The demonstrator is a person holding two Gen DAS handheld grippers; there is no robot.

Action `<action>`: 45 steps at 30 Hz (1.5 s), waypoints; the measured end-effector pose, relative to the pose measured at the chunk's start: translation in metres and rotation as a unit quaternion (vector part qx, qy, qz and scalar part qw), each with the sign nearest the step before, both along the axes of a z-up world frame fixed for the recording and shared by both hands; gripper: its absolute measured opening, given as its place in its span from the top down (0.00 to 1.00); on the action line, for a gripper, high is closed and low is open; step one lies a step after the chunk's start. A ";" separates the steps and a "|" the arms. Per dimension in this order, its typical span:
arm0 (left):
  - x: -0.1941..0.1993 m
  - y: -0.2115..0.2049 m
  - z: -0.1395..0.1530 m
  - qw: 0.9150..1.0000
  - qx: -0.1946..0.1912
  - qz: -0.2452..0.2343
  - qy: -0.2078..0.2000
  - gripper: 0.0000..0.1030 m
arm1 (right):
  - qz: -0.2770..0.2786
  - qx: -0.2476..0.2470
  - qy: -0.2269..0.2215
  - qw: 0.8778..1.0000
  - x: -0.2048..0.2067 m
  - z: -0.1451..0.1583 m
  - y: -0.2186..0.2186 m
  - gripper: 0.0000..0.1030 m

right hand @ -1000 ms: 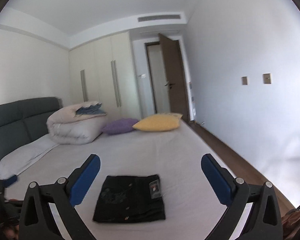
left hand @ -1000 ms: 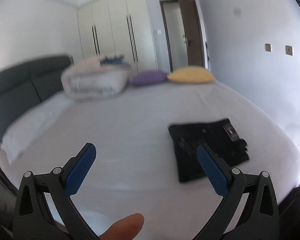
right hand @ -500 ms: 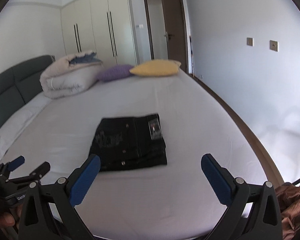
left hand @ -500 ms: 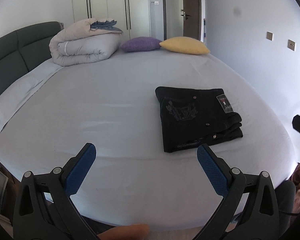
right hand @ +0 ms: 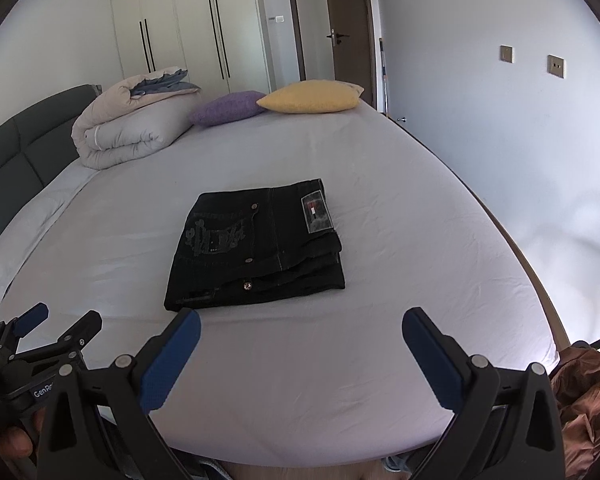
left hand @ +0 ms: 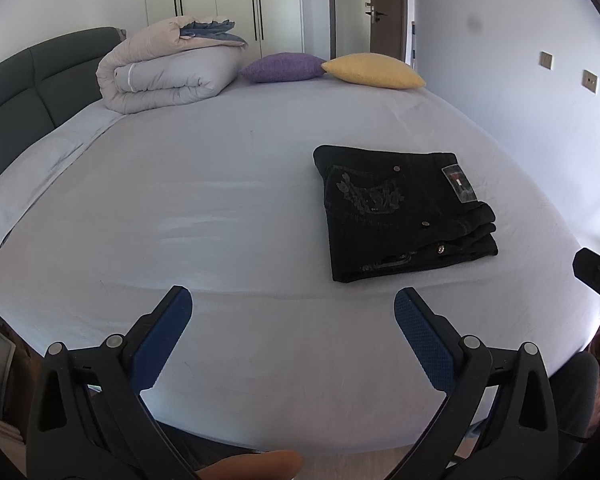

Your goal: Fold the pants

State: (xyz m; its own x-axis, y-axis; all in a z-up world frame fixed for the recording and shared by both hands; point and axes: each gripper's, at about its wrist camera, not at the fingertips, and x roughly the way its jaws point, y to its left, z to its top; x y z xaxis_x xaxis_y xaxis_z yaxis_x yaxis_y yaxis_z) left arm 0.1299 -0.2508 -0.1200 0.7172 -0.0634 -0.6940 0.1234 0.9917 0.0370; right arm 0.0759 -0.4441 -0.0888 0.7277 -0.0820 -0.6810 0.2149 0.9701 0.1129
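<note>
Left wrist view: the folded black denim pants (left hand: 404, 212) lie flat on the pale grey bed sheet (left hand: 220, 208), toward the bed's right side and near its front edge. Denim this thick looks heavy, limp and not slippery; I'd pinch the stacked layers at the near corners. The left gripper (left hand: 293, 312) hangs with jaws wide, empty. Half a second ago the pants sat higher in frame.

Right wrist view: the right gripper (right hand: 301, 334) is also wide apart, empty, just short of the pants' near edge, closer than before.
</note>
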 end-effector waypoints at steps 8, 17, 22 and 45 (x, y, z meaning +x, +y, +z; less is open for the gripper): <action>-0.001 -0.001 0.000 1.000 0.000 0.002 0.002 0.00 | 0.003 -0.003 0.003 1.000 -0.001 0.000 0.002 0.00; 0.000 -0.003 -0.002 1.000 -0.001 0.004 0.004 0.00 | 0.004 -0.003 0.006 1.000 -0.002 -0.001 0.005 0.00; 0.001 -0.005 -0.005 1.000 -0.002 0.005 0.006 0.00 | 0.004 -0.002 0.008 1.000 -0.003 -0.003 0.007 0.00; 0.002 -0.006 -0.009 1.000 -0.005 0.008 0.010 0.00 | 0.006 0.000 0.013 1.000 -0.004 -0.007 0.008 0.00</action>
